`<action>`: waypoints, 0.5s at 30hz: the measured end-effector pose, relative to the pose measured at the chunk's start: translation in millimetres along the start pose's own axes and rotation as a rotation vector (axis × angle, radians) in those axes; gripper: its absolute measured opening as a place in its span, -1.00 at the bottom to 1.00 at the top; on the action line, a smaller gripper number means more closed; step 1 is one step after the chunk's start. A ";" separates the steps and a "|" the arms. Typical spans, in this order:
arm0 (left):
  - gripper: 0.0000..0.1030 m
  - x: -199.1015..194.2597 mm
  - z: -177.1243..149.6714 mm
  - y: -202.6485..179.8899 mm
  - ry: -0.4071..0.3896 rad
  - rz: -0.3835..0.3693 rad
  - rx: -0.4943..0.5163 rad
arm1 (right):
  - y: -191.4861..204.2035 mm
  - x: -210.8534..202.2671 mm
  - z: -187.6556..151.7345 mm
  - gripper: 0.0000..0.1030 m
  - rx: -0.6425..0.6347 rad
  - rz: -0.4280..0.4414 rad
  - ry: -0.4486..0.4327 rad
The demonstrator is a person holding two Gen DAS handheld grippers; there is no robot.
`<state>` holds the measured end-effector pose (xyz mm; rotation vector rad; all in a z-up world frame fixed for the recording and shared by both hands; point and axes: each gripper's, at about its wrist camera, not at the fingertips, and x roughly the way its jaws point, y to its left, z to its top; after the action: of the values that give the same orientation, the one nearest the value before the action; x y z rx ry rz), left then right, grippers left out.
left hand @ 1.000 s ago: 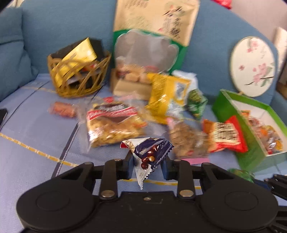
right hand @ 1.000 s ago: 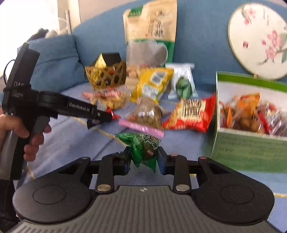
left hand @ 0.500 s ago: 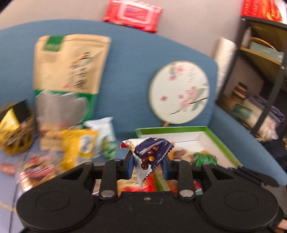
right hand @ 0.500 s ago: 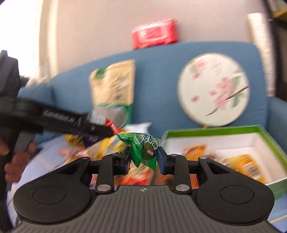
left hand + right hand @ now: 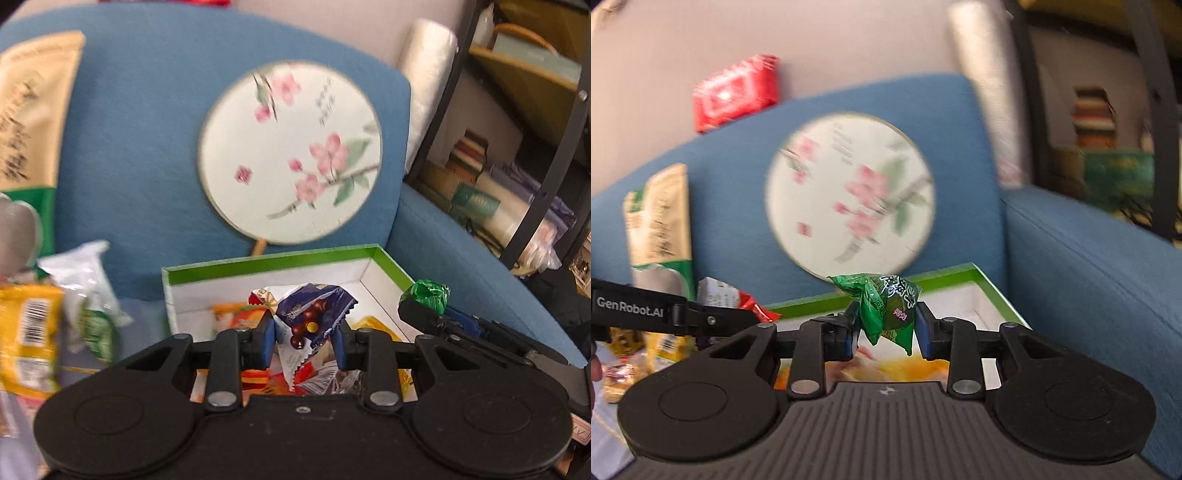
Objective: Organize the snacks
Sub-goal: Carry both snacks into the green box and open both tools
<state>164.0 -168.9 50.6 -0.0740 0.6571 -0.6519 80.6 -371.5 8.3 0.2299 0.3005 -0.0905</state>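
Note:
My left gripper is shut on a small dark blue snack packet with a picture of brown balls, held above the green-rimmed white box on the blue sofa. My right gripper is shut on a green wrapped snack and holds it over the same box. The right gripper with its green snack shows at the right in the left wrist view. The left gripper's arm shows at the left in the right wrist view. Orange and yellow packets lie in the box.
A round flowered fan leans on the sofa back behind the box. A tall tan and green bag, a yellow packet and a white-green packet are to the left. A dark shelf unit stands at the right.
Both grippers swung right from the snack pile to above the green box, each still holding its snack. The wicker basket and loose packets have left the view.

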 end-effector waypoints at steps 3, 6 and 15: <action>0.20 19.2 -4.0 -4.1 0.017 0.007 0.014 | -7.1 4.7 -7.4 0.07 0.023 -0.033 0.025; 0.24 36.2 -8.3 -2.5 0.045 0.014 0.008 | -9.4 6.6 -10.4 0.12 0.020 -0.042 0.030; 1.00 -3.1 -6.1 10.4 -0.124 0.079 0.023 | 8.4 -8.5 -11.4 1.00 -0.102 -0.062 -0.063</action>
<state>164.2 -157.9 44.7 -0.0666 0.5300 -0.5734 70.3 -360.2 2.0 0.1167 0.2492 -0.1429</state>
